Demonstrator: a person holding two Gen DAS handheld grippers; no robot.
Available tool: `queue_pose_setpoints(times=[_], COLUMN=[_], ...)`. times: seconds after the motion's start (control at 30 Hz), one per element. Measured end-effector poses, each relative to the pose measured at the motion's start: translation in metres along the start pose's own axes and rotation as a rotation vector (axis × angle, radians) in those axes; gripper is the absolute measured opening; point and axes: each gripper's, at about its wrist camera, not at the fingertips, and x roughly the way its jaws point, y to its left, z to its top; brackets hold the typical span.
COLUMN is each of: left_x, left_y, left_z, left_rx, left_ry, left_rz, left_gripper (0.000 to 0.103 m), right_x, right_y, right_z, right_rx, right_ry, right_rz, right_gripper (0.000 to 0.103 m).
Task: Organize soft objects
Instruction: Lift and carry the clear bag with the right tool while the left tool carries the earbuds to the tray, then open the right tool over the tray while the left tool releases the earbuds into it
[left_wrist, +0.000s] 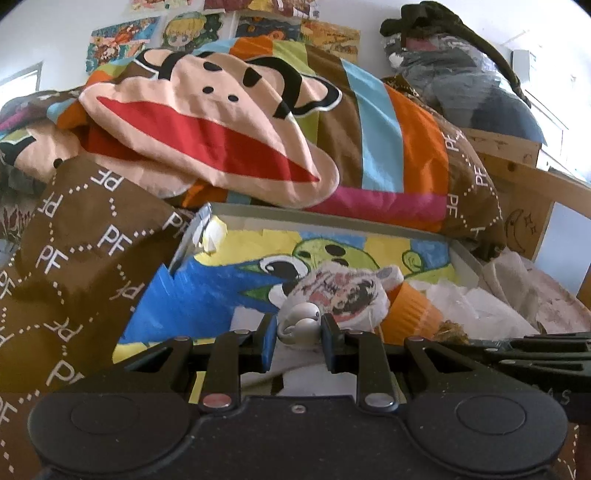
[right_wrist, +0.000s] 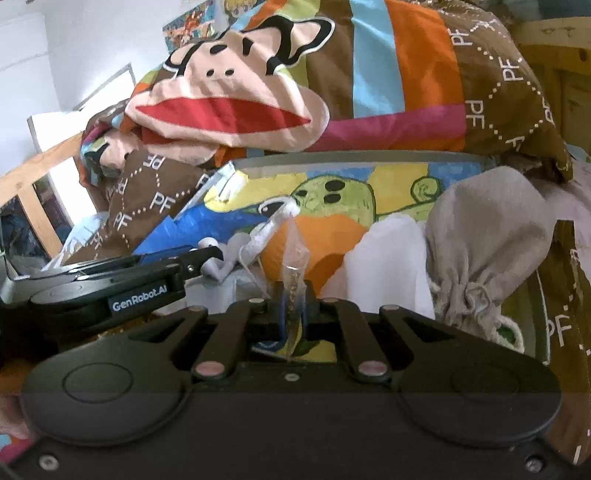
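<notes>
A small white soft toy (left_wrist: 343, 291) with a printed cartoon cloth hangs over an open box (left_wrist: 332, 218) whose inside is painted with a bright cartoon. My left gripper (left_wrist: 298, 324) is shut on the toy's rounded white end, its blue pads (left_wrist: 269, 343) pressing from both sides. The right wrist view shows that gripper (right_wrist: 216, 258) at the left, with the toy (right_wrist: 236, 254) in it. My right gripper (right_wrist: 291, 295) is shut on a thin clear plastic bag (right_wrist: 294, 258) that stands up between its fingers. In the box lie an orange soft thing (right_wrist: 325, 240), a white cloth (right_wrist: 388, 258) and a grey drawstring pouch (right_wrist: 487, 229).
A bunched duvet (left_wrist: 221, 122) with a big monkey face and brown lettered fabric is piled behind and to the left of the box. A wooden bed frame (left_wrist: 517, 173) runs on the right, with dark bundled clothes (left_wrist: 461, 74) on top. Posters (left_wrist: 192, 33) hang on the white wall.
</notes>
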Motion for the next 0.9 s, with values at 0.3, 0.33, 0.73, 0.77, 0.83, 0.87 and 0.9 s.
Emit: queue_pose_setpoints(times=[0.3, 0.33, 0.73, 0.77, 0.83, 0.87, 0.9], left_x=[0.004, 0.004, 0.0, -0.001, -0.002, -0.003, -0.003], left_y=[-0.001, -0.001, 0.001, 0.0, -0.001, -0.001, -0.002], left_z=[-0.002, -0.002, 0.009, 0.01, 0.011, 0.012, 0.013], left_rx=[0.009, 0.011, 0.0, 0.002, 0.006, 0.009, 0.012], left_ry=[0.038, 0.039, 0.045, 0.044, 0.041, 0.04, 0.04], left_rz=[0.007, 0.008, 0.006, 0.006, 0.005, 0.005, 0.005], left_gripper=[0.028, 0.028, 0.028, 0.028, 0.028, 0.028, 0.028], right_x=[0.013, 0.014, 0.003, 0.001, -0.003, -0.005, -0.006], right_y=[0.0, 0.0, -0.001, -0.001, -0.003, -0.004, -0.005], right_z=[-0.003, -0.003, 0.008, 0.01, 0.012, 0.013, 0.014], right_rx=[-0.001, -0.002, -0.024, -0.025, -0.024, -0.019, -0.016], right_ry=[0.056, 0.057, 0.041, 0.038, 0.028, 0.025, 0.023], right_rz=[-0.029, -0.031, -0.078, -0.083, -0.087, -0.088, -0.088], right_gripper=[0.003, 0.003, 0.008, 0.008, 0.012, 0.014, 0.015])
